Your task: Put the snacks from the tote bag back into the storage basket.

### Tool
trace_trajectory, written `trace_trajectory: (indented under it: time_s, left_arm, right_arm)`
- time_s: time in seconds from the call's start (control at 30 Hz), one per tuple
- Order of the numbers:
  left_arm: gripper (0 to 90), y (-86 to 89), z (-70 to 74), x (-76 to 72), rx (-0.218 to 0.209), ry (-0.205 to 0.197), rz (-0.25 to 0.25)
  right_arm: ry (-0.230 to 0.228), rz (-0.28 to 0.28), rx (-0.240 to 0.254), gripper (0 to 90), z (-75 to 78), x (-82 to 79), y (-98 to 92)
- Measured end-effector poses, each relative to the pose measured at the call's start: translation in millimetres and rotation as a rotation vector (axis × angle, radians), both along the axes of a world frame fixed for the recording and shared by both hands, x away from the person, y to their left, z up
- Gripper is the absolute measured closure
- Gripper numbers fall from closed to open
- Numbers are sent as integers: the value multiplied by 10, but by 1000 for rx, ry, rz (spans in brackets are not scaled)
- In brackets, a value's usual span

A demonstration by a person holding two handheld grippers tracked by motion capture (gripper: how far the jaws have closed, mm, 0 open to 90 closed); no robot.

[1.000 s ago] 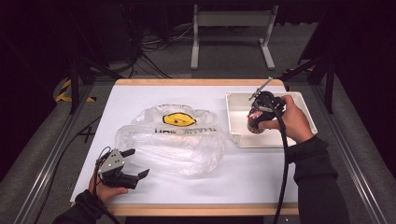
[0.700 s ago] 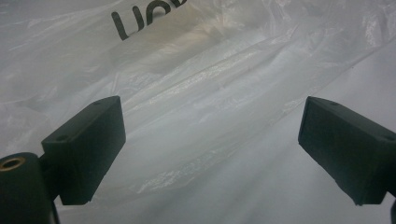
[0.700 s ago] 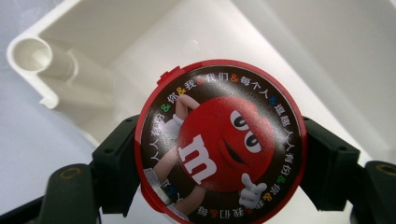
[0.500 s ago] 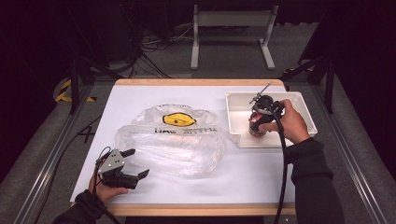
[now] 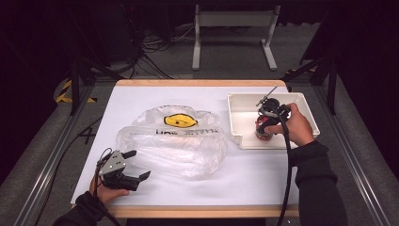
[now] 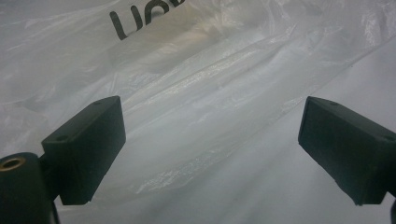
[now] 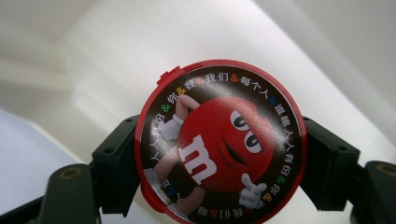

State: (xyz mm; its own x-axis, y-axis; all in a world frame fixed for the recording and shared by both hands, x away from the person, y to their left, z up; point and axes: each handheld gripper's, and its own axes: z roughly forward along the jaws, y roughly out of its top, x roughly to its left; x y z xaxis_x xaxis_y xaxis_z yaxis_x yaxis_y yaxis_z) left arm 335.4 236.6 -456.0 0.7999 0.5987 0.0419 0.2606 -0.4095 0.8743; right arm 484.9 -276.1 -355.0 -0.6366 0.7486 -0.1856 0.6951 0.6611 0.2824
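A round red candy can (image 7: 219, 140), its lid printed with a red cartoon character, sits between the jaws of my right gripper (image 7: 219, 168), whose pads press on both sides of it. In the high view my right gripper (image 5: 264, 126) holds the can (image 5: 263, 133) low inside the white tray (image 5: 240, 96) at the table's right. A crumpled clear plastic bag (image 5: 174, 141) with a yellow logo lies mid-table. My left gripper (image 5: 138, 164) rests open at the front left, pointing at the bag's near edge (image 6: 210, 70), with nothing between its jaws.
The table has a white top with a wooden edge (image 5: 197, 212). A metal stand (image 5: 233, 19) and cables lie on the floor beyond it. The right gripper's cable (image 5: 287, 179) trails along the person's right sleeve.
My right gripper has come down with the can, lower into the tray. The left gripper and the bag have stayed where they were.
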Motion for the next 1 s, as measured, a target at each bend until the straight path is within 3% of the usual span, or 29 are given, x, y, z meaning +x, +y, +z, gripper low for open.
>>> trace_trajectory:
  time_s: [0.77, 1.0]
  left_arm:
    - [90, -10, -2, -2, 6, 4, -1]
    - [89, -16, -3, -2, 10, 2, -3]
  right_arm:
    - [21, -29, 21, 257, -96, 25, -61]
    - [0, -43, 21, 213, -67, 0, -70]
